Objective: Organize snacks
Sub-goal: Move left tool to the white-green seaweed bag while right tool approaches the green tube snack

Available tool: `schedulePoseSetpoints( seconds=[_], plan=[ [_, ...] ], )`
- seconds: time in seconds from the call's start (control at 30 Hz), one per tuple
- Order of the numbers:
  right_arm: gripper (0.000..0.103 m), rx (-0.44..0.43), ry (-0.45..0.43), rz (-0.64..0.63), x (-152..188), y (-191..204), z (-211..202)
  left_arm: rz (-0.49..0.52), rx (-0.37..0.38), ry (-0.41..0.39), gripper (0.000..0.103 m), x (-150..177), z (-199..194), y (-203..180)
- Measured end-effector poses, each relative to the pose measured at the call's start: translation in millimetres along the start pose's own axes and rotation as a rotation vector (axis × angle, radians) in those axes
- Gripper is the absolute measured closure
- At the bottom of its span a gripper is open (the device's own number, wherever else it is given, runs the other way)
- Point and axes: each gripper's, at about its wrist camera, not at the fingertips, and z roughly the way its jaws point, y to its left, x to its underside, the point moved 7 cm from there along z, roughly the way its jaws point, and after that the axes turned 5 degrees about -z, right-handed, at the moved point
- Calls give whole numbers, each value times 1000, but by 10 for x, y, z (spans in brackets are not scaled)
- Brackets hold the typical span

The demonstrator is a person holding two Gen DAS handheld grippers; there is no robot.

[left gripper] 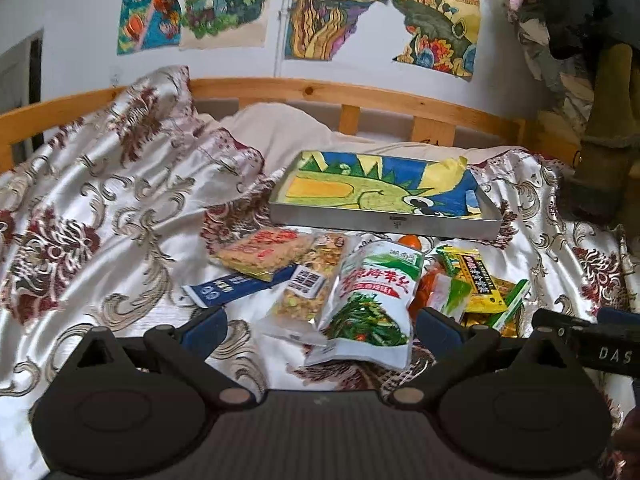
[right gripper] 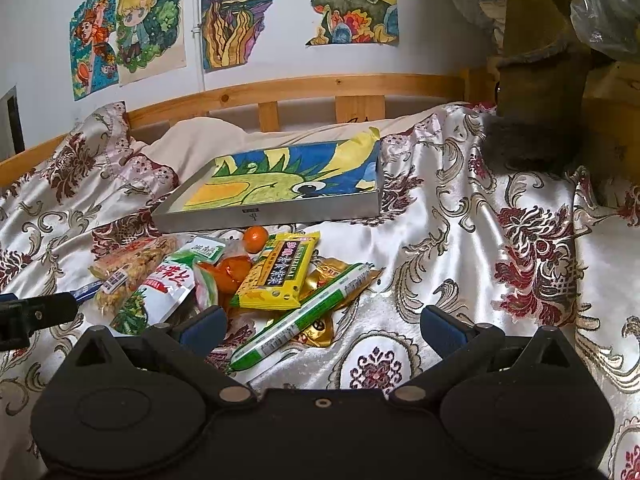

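A pile of snacks lies on a patterned bedspread in front of a shallow metal tray (left gripper: 384,222) (right gripper: 264,216) lined with a bright drawing. The pile holds a white and green pouch (left gripper: 370,300) (right gripper: 160,296), a clear nut bar (left gripper: 300,284), a rice cracker pack (left gripper: 264,254), a blue sachet (left gripper: 228,286), a yellow packet (right gripper: 280,278) (left gripper: 480,286), a green sausage stick (right gripper: 304,316) and a small orange (right gripper: 255,238). My left gripper (left gripper: 320,326) is open just before the white pouch. My right gripper (right gripper: 322,326) is open, with the sausage stick's near end between its fingers, not gripped.
A wooden bed rail (left gripper: 320,92) runs behind the tray, below a wall hung with drawings. Bunched bedspread folds (left gripper: 120,184) rise at the left. Dark clothing and a brown bag (right gripper: 536,92) crowd the right. The right gripper's body (left gripper: 600,344) shows at the left wrist view's right edge.
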Motion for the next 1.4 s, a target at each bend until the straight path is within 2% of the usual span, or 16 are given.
schedulePoseSetpoints(
  seconds=[0.2, 0.33, 0.53, 0.7, 0.87, 1.03, 1.3, 1.4],
  plan=[
    [1, -16, 44, 33, -61, -62, 213, 2, 57, 47, 1, -146, 137, -78],
    [1, -15, 37, 56, -119, -106, 257, 33, 98, 56, 1, -220, 206, -164],
    [1, -89, 28, 54, -175, -38, 309, 102, 182, 68, 1, -250, 358, -288],
    [8, -121, 49, 31, -130, -37, 409, 123, 287, 98, 1, -219, 532, -369],
    [16, -155, 120, 68, 3, -69, 581, 122, 360, 138, 3, -191, 680, -404],
    [27, -167, 149, 55, 90, 8, 694, 108, 371, 189, 10, -179, 821, -385],
    [45, -177, 150, 111, 99, -22, 769, 71, 291, 292, 24, -87, 1049, -273],
    [46, -178, 153, 140, 102, -48, 795, 57, 262, 317, 28, -65, 1122, -243]
  ],
)
